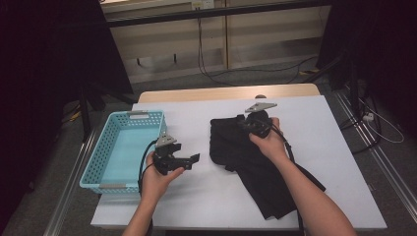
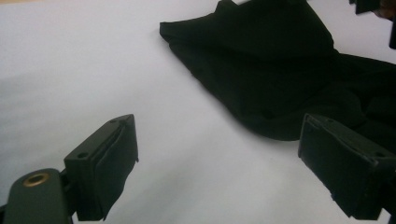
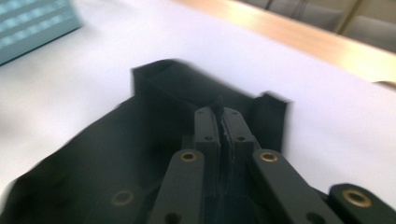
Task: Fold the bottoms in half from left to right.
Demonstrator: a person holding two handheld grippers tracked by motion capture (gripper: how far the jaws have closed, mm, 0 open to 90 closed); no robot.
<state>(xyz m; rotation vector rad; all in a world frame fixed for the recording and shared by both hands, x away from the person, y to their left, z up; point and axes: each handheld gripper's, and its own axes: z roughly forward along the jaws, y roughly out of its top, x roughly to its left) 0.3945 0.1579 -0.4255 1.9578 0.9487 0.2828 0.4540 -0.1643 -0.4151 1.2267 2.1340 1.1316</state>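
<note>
The right gripper (image 1: 248, 119) is being pressed shut on the far edge of the black cloth (image 1: 236, 147). The cloth is being kept on the table, right of the blue basket (image 1: 98, 164). The left gripper (image 1: 189, 160), spread wide and empty, is being held between basket and cloth.
</note>
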